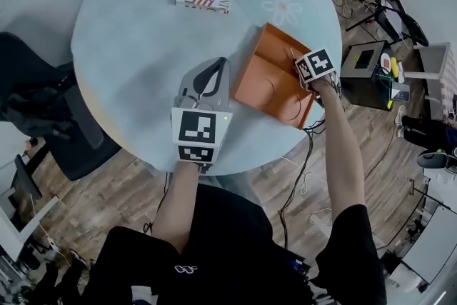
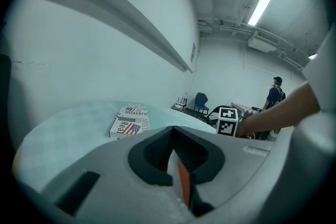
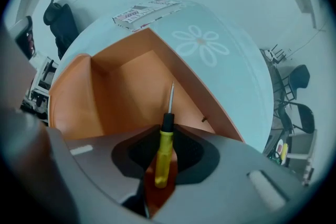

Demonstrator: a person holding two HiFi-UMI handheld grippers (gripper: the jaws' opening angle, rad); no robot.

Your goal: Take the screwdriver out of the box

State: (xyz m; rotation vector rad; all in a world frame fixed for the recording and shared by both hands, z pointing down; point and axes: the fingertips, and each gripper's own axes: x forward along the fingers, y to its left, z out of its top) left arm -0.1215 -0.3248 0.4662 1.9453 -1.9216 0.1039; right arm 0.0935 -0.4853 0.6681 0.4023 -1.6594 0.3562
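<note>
Screwdriver (image 3: 165, 157): glossy plastic; box (image 3: 121, 86): matt cardbd.

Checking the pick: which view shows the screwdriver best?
Right gripper view: the screwdriver sits close-up between the jaws, handle and shaft plain. Head view hides it behind the right tool; left gripper view misses it.

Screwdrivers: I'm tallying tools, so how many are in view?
1: the screwdriver, held in the right gripper inside the orange box. Others may hide beneath the gripper.

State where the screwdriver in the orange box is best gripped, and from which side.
Grip the screwdriver by its yellow handle, the thickest part; the thin shaft would likely slip. Come straight down through the open top of the box, fingers either side of the handle: the walls block a sideways approach.
</note>
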